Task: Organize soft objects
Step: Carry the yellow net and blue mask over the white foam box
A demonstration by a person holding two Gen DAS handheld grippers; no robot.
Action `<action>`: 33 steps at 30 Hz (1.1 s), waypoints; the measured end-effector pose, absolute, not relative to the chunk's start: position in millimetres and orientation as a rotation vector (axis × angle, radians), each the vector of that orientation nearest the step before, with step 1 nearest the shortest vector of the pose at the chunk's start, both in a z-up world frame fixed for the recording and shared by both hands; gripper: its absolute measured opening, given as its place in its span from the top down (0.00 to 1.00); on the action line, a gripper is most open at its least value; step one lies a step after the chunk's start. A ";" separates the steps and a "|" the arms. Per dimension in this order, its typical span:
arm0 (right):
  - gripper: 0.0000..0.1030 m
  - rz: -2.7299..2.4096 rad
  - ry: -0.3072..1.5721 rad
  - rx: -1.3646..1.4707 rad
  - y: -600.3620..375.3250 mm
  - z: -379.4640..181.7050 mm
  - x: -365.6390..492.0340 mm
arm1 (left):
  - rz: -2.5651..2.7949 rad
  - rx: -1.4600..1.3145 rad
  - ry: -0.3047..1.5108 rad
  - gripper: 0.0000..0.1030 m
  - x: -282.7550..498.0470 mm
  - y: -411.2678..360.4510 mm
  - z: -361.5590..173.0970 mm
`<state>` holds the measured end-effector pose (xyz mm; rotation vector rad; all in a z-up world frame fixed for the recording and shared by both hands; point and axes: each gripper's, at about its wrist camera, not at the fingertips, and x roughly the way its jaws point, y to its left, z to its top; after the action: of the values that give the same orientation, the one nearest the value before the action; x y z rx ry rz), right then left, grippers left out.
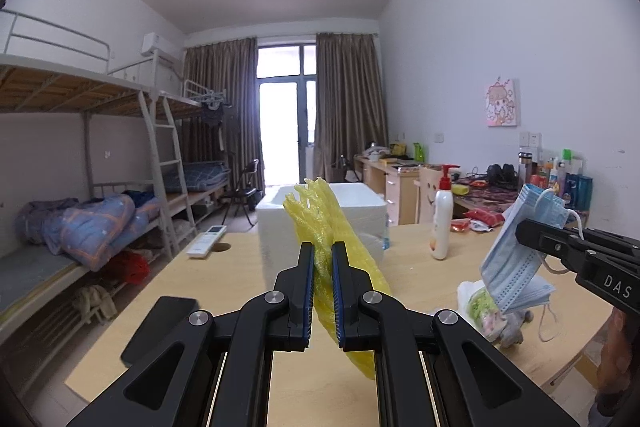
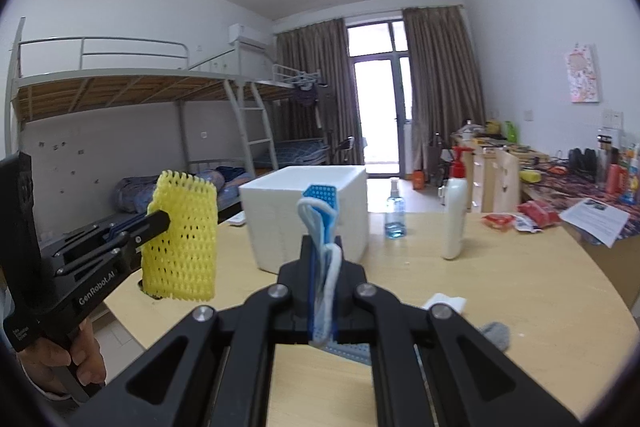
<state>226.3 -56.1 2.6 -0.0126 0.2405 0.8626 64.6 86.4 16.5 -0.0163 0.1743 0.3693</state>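
Yellow foam netting (image 1: 320, 223) is pinched edge-on in the left gripper (image 1: 322, 259), jaws pressed tight on it; its lower end drops behind the gripper body, cut off from the left wrist view. From the right wrist view the same netting shows broadside at 9 o'clock, held clear above the tabletop (image 2: 520, 279).

Right gripper (image 2: 323, 259) is clamped on a bundle of blue face masks (image 2: 320, 227); white ear loops stick up past the fingertips. How many masks are in the bundle cannot be told. In the left wrist view they hang at 3 o'clock, tilted.

White foam box (image 2: 308, 211) stands at 12 o'clock on the tabletop, beyond both grippers; its inside is not visible. White pump bottle (image 2: 456, 215) at 1 o'clock, small clear spray bottle (image 2: 395, 211) just left of it.

Below the masks: a grey soft item (image 2: 496, 333), half hidden by the gripper arm, and a crumpled packet (image 1: 478, 303), contents unclear. A hand (image 2: 60, 359) at 8 o'clock holds the left gripper's handle, partly cropped.
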 end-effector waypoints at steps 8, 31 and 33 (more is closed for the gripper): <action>0.92 0.896 0.275 -0.029 -34.5 -3.4 225.9 | 0.388 -0.054 0.218 0.91 69.0 102.8 10.4; 0.92 0.911 0.276 -0.041 -0.3 31.6 251.8 | 0.351 -0.043 0.213 0.91 116.0 126.6 50.2; 0.92 0.916 0.273 -0.041 3.9 37.3 256.7 | 0.354 -0.043 0.215 0.91 122.7 130.9 56.2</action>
<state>256.7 3.9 37.3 -0.0409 0.2726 0.9165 122.7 130.9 56.2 -0.0428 0.2152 0.3537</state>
